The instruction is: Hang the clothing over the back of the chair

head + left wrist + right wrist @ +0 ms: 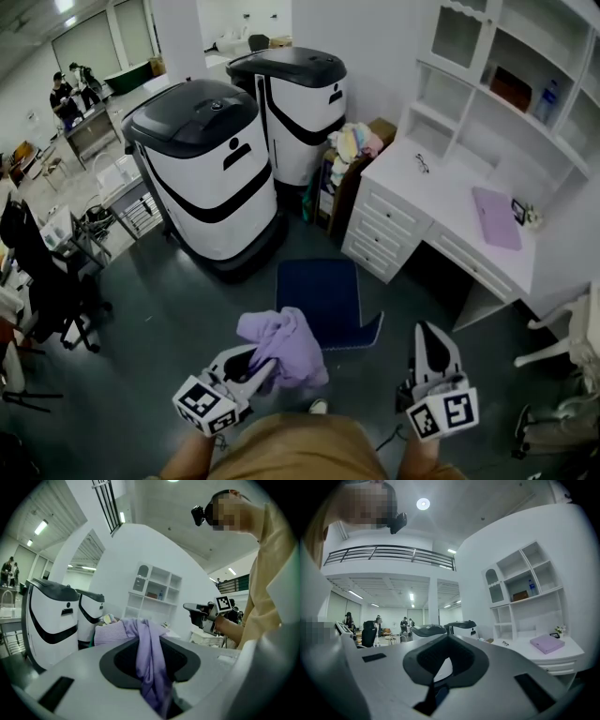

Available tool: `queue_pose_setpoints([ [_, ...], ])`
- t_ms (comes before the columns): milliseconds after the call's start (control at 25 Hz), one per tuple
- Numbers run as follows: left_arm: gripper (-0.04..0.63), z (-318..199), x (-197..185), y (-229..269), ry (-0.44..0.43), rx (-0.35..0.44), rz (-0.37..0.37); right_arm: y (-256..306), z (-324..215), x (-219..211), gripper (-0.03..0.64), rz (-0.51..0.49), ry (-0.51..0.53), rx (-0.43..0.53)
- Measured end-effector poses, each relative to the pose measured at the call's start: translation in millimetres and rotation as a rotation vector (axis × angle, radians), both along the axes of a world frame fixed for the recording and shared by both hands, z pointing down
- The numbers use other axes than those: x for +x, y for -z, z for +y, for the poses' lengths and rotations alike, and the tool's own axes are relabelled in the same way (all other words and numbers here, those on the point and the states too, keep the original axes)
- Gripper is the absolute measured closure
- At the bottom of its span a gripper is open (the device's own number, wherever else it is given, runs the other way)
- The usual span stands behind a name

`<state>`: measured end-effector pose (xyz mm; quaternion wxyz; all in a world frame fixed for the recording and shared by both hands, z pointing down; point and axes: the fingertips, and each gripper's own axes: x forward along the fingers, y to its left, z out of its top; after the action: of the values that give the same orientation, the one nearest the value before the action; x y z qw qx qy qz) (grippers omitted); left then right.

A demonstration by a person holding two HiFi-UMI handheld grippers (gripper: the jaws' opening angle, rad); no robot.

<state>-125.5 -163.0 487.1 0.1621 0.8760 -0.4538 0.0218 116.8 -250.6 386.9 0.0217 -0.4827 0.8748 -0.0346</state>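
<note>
The grey floor (169,309) carries a blue mat (319,298), two white-and-black units (202,173) and a white desk (441,202). A purple folder (495,217) lies flat on the desk.

The white chair (583,323) is cut off by the head view's right edge.

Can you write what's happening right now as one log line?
left hand-held gripper: shut on purple garment | right hand-held gripper: shut, empty | hanging: not done yet
</note>
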Motion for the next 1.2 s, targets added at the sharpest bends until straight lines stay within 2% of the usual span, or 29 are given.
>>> queue_pose_setpoints([
  [160,0.492,-17,36,-36,-0.103,-0.073,0.011,0,3,22,0.612,0.003,-0.045,0.001],
  [360,0.492,-35,85,-75,-0.254,-0.192,0.099,-2,11,47,0.612,0.014,-0.106,-0.012],
  [520,0.491,-54,110,-91,-0.335,-0.233,0.128,-3,17,64,0.612,0.017,-0.144,-0.016],
  [600,0.489,-70,111,-102,-0.325,-0.242,0.101,-2,19,72,0.612,0.021,-0.164,-0.014],
  [760,0.489,-107,94,-123,-0.246,-0.270,0.067,-4,23,83,0.612,0.025,-0.188,-0.018],
  [920,0.489,-132,78,-134,-0.209,-0.312,0.080,-6,26,89,0.612,0.034,-0.199,-0.033],
  [1040,0.488,-146,73,-152,-0.190,-0.373,0.084,-13,24,89,0.612,0.032,-0.190,-0.050],
  [1200,0.486,-158,78,-192,-0.171,-0.487,0.009,-22,19,83,0.612,0.038,-0.169,-0.071],
])
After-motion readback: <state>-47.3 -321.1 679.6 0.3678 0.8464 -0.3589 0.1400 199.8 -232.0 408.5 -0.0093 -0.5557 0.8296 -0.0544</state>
